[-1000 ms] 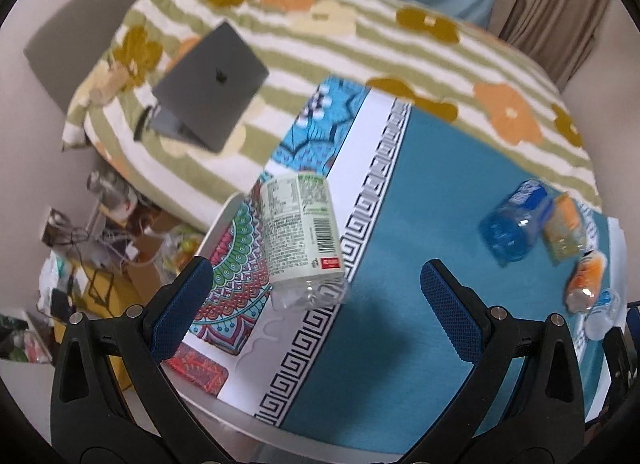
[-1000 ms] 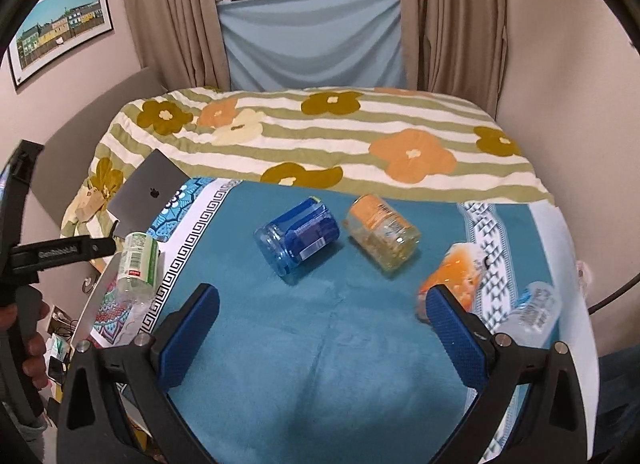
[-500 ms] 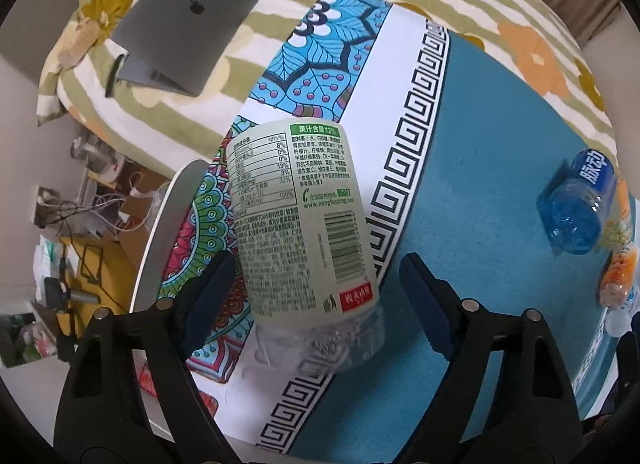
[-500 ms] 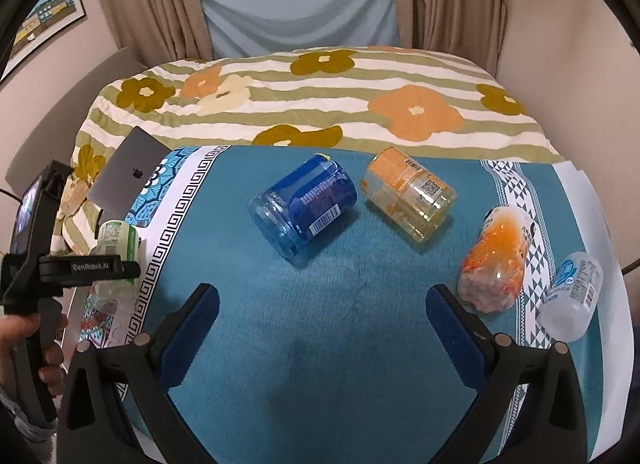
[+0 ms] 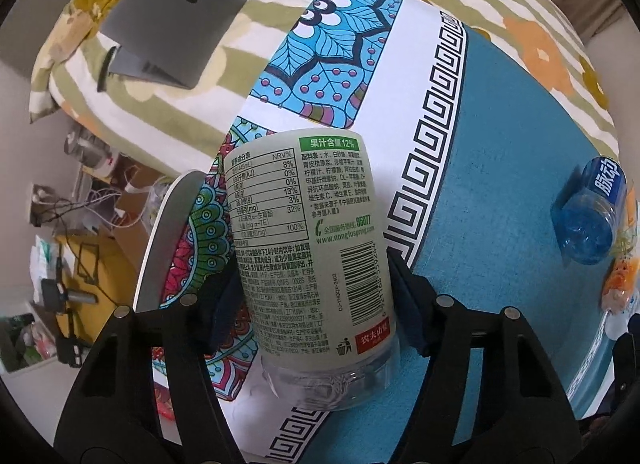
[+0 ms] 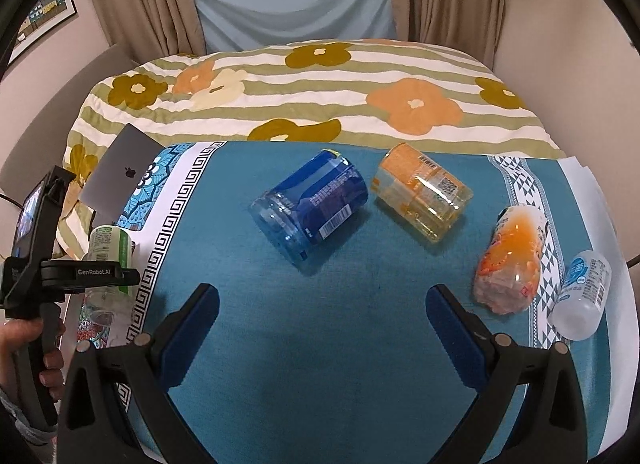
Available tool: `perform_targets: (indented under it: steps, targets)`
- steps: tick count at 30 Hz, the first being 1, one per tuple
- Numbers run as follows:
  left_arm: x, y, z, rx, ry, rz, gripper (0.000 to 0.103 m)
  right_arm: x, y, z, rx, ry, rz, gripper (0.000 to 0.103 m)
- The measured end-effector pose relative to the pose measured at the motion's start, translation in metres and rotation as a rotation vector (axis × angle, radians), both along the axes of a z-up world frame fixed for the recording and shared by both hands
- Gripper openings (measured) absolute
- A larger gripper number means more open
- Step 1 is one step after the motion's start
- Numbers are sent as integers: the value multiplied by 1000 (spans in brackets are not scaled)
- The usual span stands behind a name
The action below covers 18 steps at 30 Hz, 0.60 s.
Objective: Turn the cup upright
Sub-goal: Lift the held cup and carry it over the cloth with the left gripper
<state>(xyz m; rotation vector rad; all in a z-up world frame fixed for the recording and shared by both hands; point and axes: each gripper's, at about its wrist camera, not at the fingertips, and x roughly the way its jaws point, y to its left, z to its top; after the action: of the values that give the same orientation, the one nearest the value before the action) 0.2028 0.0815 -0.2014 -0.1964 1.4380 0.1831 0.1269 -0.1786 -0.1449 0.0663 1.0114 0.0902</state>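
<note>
A clear plastic cup with a pale green label (image 5: pixel 308 248) lies on its side on the patterned cloth at the table's left edge. My left gripper (image 5: pixel 310 304) is shut on the green-label cup, its blue pads pressed on both sides near the clear end. In the right wrist view the same cup (image 6: pixel 108 248) shows at the far left, partly hidden by the left gripper's body. My right gripper (image 6: pixel 322 318) is open and empty over bare teal cloth, nearer than the blue cup (image 6: pixel 312 206).
Lying on the teal cloth (image 6: pixel 320 344) are an orange-yellow cup (image 6: pixel 420 192), an orange-print cup (image 6: pixel 512 260) and a white-blue bottle (image 6: pixel 582 296). A closed laptop (image 5: pixel 176 12) rests on the striped bedspread behind. The table edge (image 5: pixel 160 240) drops to a cluttered floor at left.
My left gripper moved forward around the green-label cup and closed on it. The right gripper moved slightly closer to the table and stayed open.
</note>
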Motion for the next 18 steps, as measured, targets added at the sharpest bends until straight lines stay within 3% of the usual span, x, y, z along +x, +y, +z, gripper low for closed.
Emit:
perform_targets:
  steps: [18]
  targets:
    - [-13, -29, 15, -11, -35, -109, 70, -11, -5, -2, 12, 3, -15, 103]
